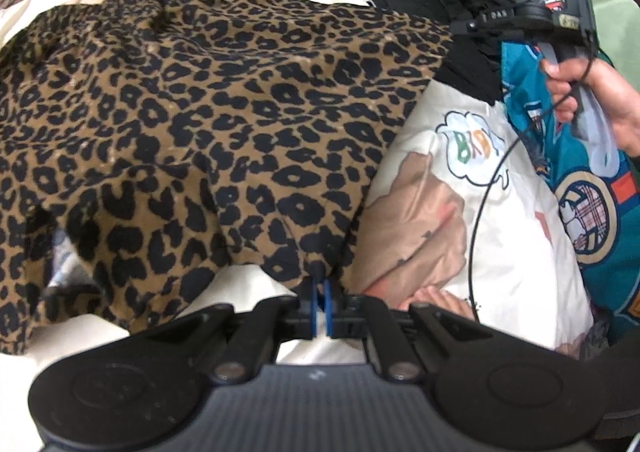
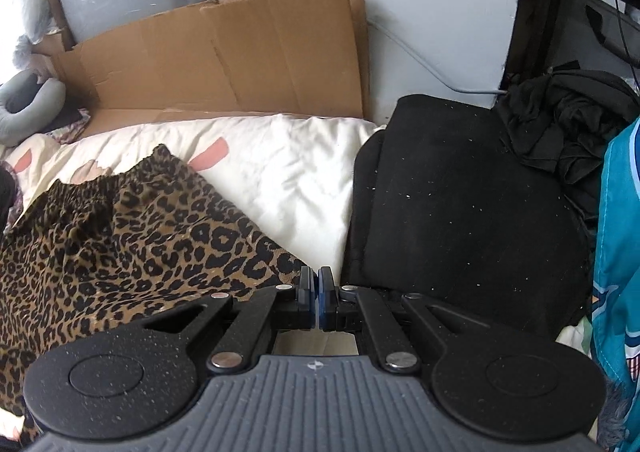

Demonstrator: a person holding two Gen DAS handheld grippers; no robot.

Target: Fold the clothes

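Note:
A leopard-print garment point(image 1: 200, 111) lies spread over the cream printed bedding point(image 1: 500, 252), with its elastic waistband at the far end in the right wrist view point(image 2: 120, 232). My left gripper point(image 1: 321, 284) is shut on the garment's near hem and lifts it slightly. My right gripper point(image 2: 317, 280) has its jaws closed at the garment's right corner; whether cloth sits between them is hidden. In the left wrist view the right gripper point(image 1: 528, 19) is held by a hand at the upper right.
A folded black garment point(image 2: 460, 232) lies right of the leopard cloth, with a crumpled black pile point(image 2: 568, 123) behind it. A teal jersey point(image 1: 580, 191) lies at the right. Flattened cardboard point(image 2: 224, 63) leans against the wall behind the bed. A grey neck pillow point(image 2: 28, 99) sits far left.

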